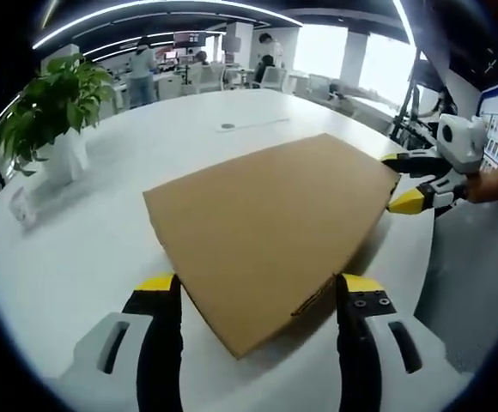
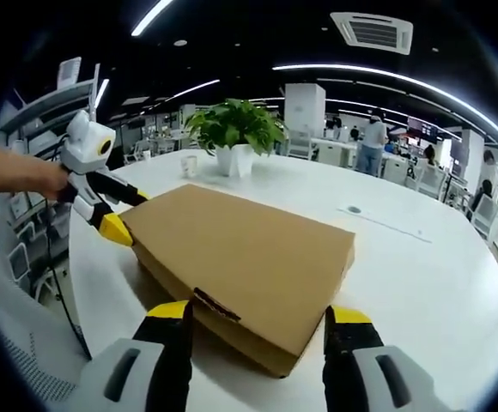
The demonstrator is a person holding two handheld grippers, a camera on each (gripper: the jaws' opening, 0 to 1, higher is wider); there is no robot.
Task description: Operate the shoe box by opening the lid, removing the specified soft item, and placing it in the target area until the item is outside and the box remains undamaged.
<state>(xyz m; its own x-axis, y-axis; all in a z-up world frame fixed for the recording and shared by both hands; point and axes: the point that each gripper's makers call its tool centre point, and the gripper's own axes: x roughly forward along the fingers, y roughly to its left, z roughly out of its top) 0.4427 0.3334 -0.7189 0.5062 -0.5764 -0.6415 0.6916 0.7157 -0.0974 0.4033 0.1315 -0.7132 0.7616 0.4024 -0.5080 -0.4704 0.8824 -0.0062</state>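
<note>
Shoe box (image 1: 270,227) lies flat on the white round tabletop (image 1: 86,249), and its brown lid is down over the whole top, so the task is at its very beginning. The left hand-held gripper (image 1: 256,296) has its jaws spread wide on both sides of the near corner of the box; they do not pinch anything. In the right gripper view the right hand-held gripper (image 2: 258,322) is also wide open, its yellow-tipped jaws standing on each side of another corner of the shoe box (image 2: 240,262), where a small dark tab sits on the front edge of the lid. The two grippers are at opposite ends of the box, each one seen from the other's camera. Nothing is done yet, I judge: the lid must be lifted, the soft item taken out and put down in the target area. This item is hidden inside. A potted plant (image 2: 232,137) stands further on the tabletop.
</note>
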